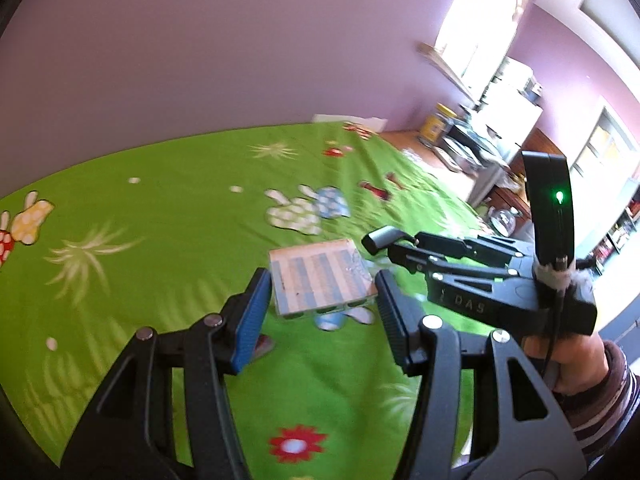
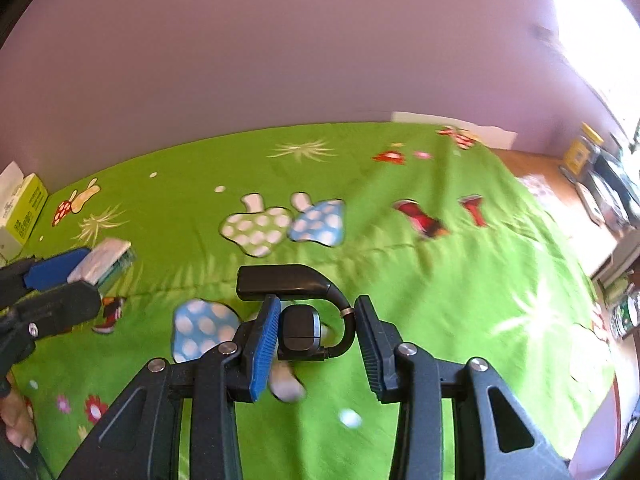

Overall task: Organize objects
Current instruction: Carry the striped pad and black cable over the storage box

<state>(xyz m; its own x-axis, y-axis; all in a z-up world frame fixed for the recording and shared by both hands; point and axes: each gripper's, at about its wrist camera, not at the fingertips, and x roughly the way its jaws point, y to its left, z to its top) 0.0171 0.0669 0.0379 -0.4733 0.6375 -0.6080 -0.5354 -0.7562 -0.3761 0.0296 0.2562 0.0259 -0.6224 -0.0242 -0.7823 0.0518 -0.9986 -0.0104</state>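
My left gripper [image 1: 322, 280] is shut on a flat plastic-wrapped pack [image 1: 316, 276] with a blue-and-white striped face, held above the green bedspread [image 1: 160, 220]. The right wrist view shows that gripper [image 2: 80, 284] at the left edge with the pack [image 2: 102, 266] between its blue pad and black finger. My right gripper [image 2: 318, 304] is shut on a black gadget with a curved arm [image 2: 298, 330]; its body rests against the blue pad and its arm against the black pad. In the left wrist view the right gripper [image 1: 396, 256] sits to the right, with the gadget's tip [image 1: 384, 238] sticking out.
The bedspread [image 2: 400, 280] carries mushroom and flower prints. A green-and-white box [image 2: 24, 208] stands at its far left by the purple wall. Wooden floor and cluttered shelves [image 1: 480, 140] lie beyond the bed's right edge. A hand in a striped sleeve [image 1: 580, 360] holds the right gripper.
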